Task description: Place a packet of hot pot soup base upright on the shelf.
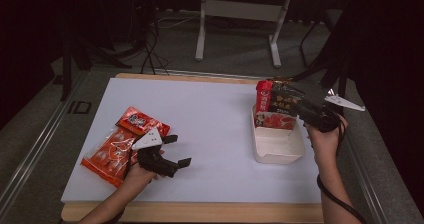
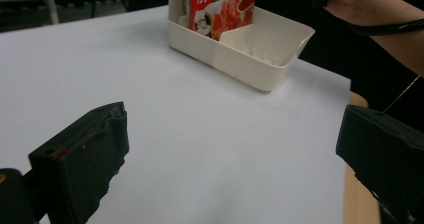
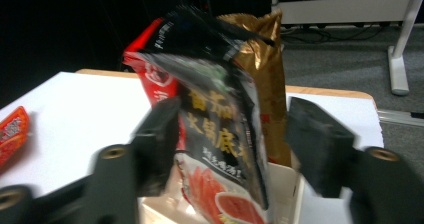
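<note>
The right gripper view shows a gold pouch (image 3: 260,74) behind the black packet (image 3: 220,134); the high view hides it. The black packet stands upright in the cream tray (image 1: 277,146), between the right gripper (image 1: 294,104)'s 2 jaws, which are spread and clear of it. The left gripper (image 1: 179,150) gapes wide, empty, beside the red packets (image 1: 122,144).

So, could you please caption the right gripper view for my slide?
Right gripper open around the black sauce packet standing in the cream tray.
</note>
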The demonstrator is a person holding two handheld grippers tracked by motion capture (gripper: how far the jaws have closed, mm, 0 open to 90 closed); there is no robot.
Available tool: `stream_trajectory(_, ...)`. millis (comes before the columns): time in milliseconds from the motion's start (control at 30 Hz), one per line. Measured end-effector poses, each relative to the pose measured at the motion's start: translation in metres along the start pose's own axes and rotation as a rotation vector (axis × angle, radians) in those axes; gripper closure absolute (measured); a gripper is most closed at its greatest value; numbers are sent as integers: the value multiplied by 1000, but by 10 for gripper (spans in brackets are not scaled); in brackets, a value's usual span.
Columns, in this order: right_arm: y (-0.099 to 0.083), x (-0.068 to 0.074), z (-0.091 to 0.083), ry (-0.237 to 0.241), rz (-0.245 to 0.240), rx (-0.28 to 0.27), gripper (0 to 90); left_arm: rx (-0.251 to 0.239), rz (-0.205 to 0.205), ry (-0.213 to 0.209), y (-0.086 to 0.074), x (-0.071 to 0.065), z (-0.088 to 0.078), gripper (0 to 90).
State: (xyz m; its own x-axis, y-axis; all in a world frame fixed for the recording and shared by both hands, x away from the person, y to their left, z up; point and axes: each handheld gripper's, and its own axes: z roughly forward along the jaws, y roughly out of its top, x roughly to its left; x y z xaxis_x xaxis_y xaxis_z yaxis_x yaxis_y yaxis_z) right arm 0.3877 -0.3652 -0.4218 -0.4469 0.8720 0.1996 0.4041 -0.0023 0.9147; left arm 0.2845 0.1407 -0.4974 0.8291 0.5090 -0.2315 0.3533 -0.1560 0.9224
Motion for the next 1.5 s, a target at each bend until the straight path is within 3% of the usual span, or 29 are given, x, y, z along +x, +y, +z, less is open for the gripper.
stream_trajectory(100, 3, 7, -11, 11, -5, -18, 280, 22, -26, -35, 5, 3, -4, 7)
stream_trajectory(267, 2, 22, -28, 57, -18, -41, 191, 46, 5, -32, 12, 7, -13, 7)
stream_trajectory(333, 1, 30, -34, 103, -39, -49, 143, 44, 4, -35, 14, 9, -18, 7)
stream_trajectory(500, -8, 52, -43, 164, -56, -54, 139, 50, 18, 6, 19, 15, -34, 44)
stream_trajectory(733, -16, 77, -49, 251, -74, -68, 148, 49, 45, 53, 24, 26, -67, 222)
stream_trajectory(833, -18, 89, -51, 279, -95, -71, 149, 61, 48, 90, 23, 33, -83, 326)
stream_trajectory(1033, -22, 104, -51, 322, -115, -69, 151, 96, 7, 188, 16, 49, -113, 536)
stream_trajectory(1167, -25, 109, -50, 340, -113, -62, 153, 135, -2, 275, 6, 60, -131, 668)
stream_trajectory(1300, -30, 116, -48, 359, -131, -46, 154, 157, -37, 324, -3, 72, -151, 802)
stream_trajectory(1433, -34, 119, -48, 380, -138, -53, 154, 209, -51, 370, -14, 80, -162, 879)
stream_trajectory(1500, -35, 120, -49, 378, -147, -57, 153, 239, -58, 373, -20, 85, -166, 894)
